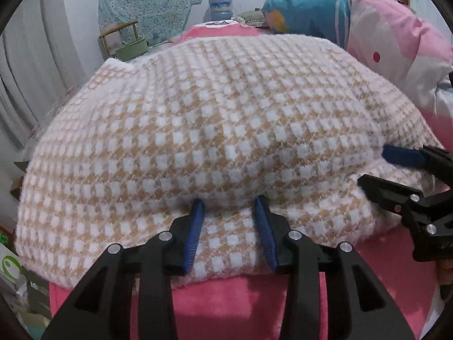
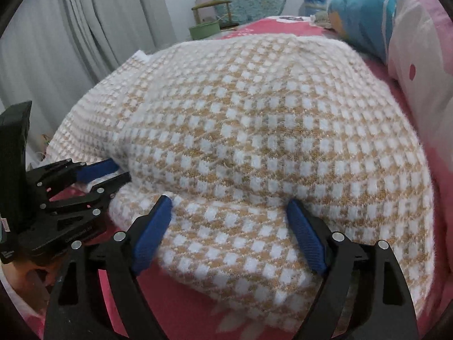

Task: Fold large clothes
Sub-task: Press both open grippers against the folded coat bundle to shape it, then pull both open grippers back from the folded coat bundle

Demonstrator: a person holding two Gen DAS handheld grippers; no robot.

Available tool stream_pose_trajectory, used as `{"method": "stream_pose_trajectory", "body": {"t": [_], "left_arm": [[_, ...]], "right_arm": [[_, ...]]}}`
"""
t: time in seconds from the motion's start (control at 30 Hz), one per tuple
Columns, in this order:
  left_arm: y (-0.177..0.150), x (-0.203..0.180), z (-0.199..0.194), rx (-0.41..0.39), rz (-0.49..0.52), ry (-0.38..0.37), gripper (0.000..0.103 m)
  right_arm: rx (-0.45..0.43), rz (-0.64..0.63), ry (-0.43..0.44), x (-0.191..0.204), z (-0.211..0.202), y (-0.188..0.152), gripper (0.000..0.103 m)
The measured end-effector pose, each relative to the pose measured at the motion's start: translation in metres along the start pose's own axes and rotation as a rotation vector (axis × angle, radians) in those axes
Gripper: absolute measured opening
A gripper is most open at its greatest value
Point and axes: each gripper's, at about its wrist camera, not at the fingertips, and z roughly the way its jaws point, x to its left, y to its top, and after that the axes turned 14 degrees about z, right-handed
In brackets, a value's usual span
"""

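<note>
Fuzzy beige-and-white checked garment lies folded on pink bed. Behind garment: pillow, green pot. Left gripper part open, right gripper wide, both astride garment's near edge.

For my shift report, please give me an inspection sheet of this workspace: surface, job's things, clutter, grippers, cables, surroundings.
Surface: pink bed cover, soft, partly bare at the near edge.
Job's things: checked white-and-tan knit garment, folded, lying on the cover.
Clutter: blue and pink bedding along the right side.
Grippers: left gripper open, fingers astride the garment's near edge; right gripper open wide over that edge.
Cables: nothing seen.
Surroundings: grey curtain, green pot, patterned cloth hanging on the wall.
</note>
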Motion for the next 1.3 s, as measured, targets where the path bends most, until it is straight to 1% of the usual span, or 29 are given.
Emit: {"method": "stream_pose_trajectory", "body": {"t": [0.07,0.1,0.13,0.17,0.2,0.23,0.27,0.3,0.33,0.37,0.4,0.43,0.47,0.5,0.53,0.6,0.63,0.67,0.73,0.83,0.9,0.93,0.97,1.0,1.07,1.13,1.17,1.23,1.3], "left_arm": [[-0.005,0.000,-0.010,-0.028,-0.020,-0.018,0.038],[-0.008,0.004,-0.019,-0.044,-0.037,-0.031,0.038],[-0.012,0.015,-0.026,-0.053,-0.052,-0.044,0.038],[-0.018,0.019,-0.039,-0.066,-0.081,-0.058,0.044],[-0.026,0.022,-0.052,-0.078,-0.111,-0.056,0.053],[-0.034,0.024,-0.063,-0.087,-0.130,-0.052,0.068],[-0.046,0.022,-0.072,-0.092,-0.138,-0.068,0.072],[-0.056,0.017,-0.078,-0.088,-0.118,-0.072,0.073],[-0.059,0.012,-0.077,-0.081,-0.088,-0.059,0.076],[-0.062,0.004,-0.077,-0.064,-0.050,-0.045,0.082],[-0.062,0.000,-0.072,-0.038,-0.020,-0.033,0.085],[-0.058,-0.008,-0.064,0.002,0.022,-0.013,0.092],[-0.051,-0.007,-0.053,0.029,0.053,0.001,0.098],[-0.048,-0.012,-0.047,0.049,0.084,0.026,0.098],[-0.047,-0.012,-0.048,0.033,0.080,0.029,0.099],[-0.053,-0.005,-0.043,0.012,0.047,-0.003,0.099],[-0.050,-0.003,-0.040,0.005,0.040,-0.009,0.099],[-0.053,-0.006,-0.042,-0.006,0.046,0.004,0.099],[-0.057,-0.005,-0.046,-0.009,0.057,0.020,0.099],[-0.055,-0.008,-0.042,-0.009,0.056,0.017,0.099],[-0.056,-0.008,-0.042,0.004,0.056,0.013,0.099],[-0.055,-0.009,-0.043,0.011,0.054,0.015,0.099],[-0.049,-0.010,-0.041,0.018,0.048,0.023,0.098],[-0.040,-0.006,-0.044,0.022,0.033,0.023,0.098],[-0.039,-0.005,-0.055,0.039,-0.014,-0.009,0.098],[-0.052,-0.007,-0.067,0.044,-0.064,-0.031,0.098],[-0.058,-0.006,-0.072,0.040,-0.097,-0.044,0.098],[-0.064,-0.006,-0.079,0.047,-0.128,-0.052,0.098],[-0.066,-0.012,-0.081,0.045,-0.113,-0.028,0.098]], "right_arm": [[-0.009,0.003,0.002,0.005,-0.002,-0.003,0.079],[-0.013,0.007,0.006,-0.001,-0.010,-0.002,0.079],[-0.015,0.011,0.006,0.000,-0.017,-0.005,0.079],[-0.014,0.008,0.007,0.000,-0.026,-0.011,0.079],[-0.009,-0.017,0.017,0.004,-0.036,-0.018,0.079],[-0.003,-0.048,0.033,0.000,-0.047,-0.029,0.079],[0.000,-0.079,0.042,0.001,-0.049,-0.033,0.079],[-0.001,-0.132,0.036,0.006,-0.053,-0.044,0.079],[-0.004,-0.164,0.020,0.009,-0.055,-0.049,0.079],[-0.006,-0.183,0.000,0.010,-0.053,-0.053,0.079],[-0.001,-0.187,-0.026,0.009,-0.043,-0.052,0.079],[0.001,-0.176,-0.040,0.009,-0.037,-0.051,0.080],[0.001,-0.162,-0.041,0.010,-0.033,-0.050,0.082],[0.002,-0.136,-0.050,0.011,-0.025,-0.045,0.083],[0.003,-0.123,-0.059,0.013,-0.018,-0.040,0.085],[-0.002,-0.111,-0.053,0.011,-0.007,-0.038,0.089],[-0.003,-0.105,-0.042,0.010,-0.006,-0.038,0.090],[-0.011,-0.103,-0.027,0.007,-0.006,-0.039,0.091],[-0.028,-0.105,-0.022,0.010,-0.006,-0.036,0.091],[-0.032,-0.104,-0.019,0.006,-0.005,-0.036,0.091],[-0.030,-0.099,-0.009,0.003,-0.010,-0.040,0.091],[-0.030,-0.097,-0.005,0.008,-0.019,-0.048,0.091],[-0.030,-0.094,-0.004,0.007,-0.022,-0.048,0.091],[-0.032,-0.099,-0.016,0.007,-0.025,-0.050,0.091],[-0.034,-0.122,-0.044,0.006,-0.028,-0.057,0.091],[-0.036,-0.167,-0.093,0.011,-0.031,-0.068,0.091],[-0.038,-0.176,-0.104,0.013,-0.032,-0.072,0.091],[-0.032,-0.167,-0.105,0.011,-0.039,-0.078,0.091],[-0.028,-0.150,-0.082,0.006,-0.047,-0.085,0.091]]}}
